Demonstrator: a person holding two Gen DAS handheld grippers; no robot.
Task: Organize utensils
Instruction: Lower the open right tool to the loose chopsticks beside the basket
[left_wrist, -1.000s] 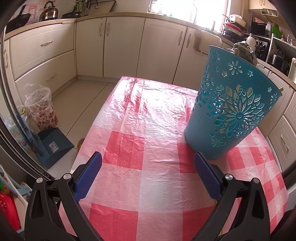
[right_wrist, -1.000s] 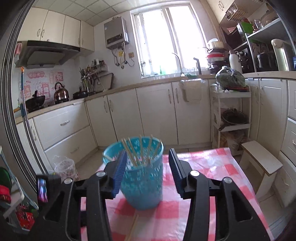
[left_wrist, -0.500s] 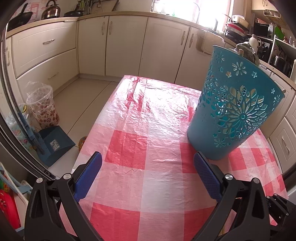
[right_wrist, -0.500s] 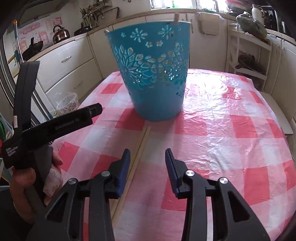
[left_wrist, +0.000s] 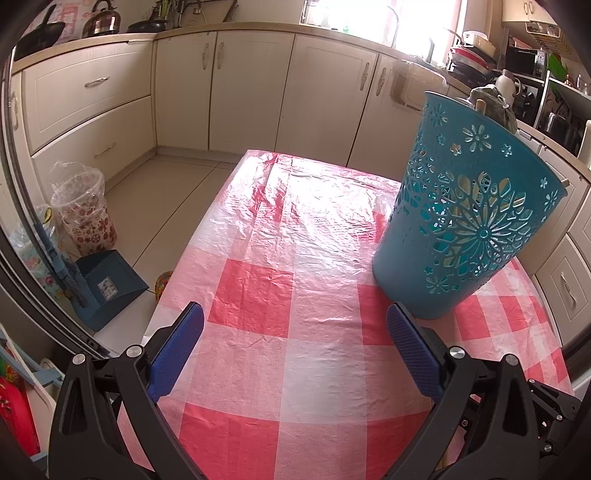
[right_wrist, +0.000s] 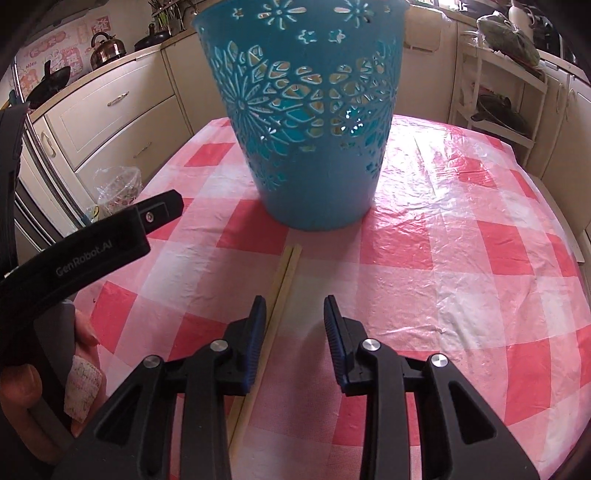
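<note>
Chopsticks (right_wrist: 284, 273): a pale wooden pair lying side by side on the cloth, lower centre of the right wrist view, running from just short of the basket's foot down past the inner side of the left-hand pad; not yet picked up.
Tablecloth (left_wrist: 295, 229): red and white check under a clear plastic film, wrinkled and glossy, filling the middle of both views.
Basket (right_wrist: 306, 110): teal plastic with flower cut-outs, upright at upper centre of the right wrist view and at the right of the left wrist view; pale sticks show through the holes, so it appears to be the holder.
Left gripper (left_wrist: 295, 350): pads spread wide, nothing between them, hanging above bare cloth at the bottom of its view.
Right gripper (right_wrist: 294, 332): pads set narrow and empty, low over the cloth; the pair lies at the left edge of the gap, not centred.
Step in hand: likely grasping the pair.
Doing it well: shift slightly toward the sticks so both sit inside the gap, lower until the tips meet the cloth, close squarely so neither stick rolls free on the slick film.
</note>
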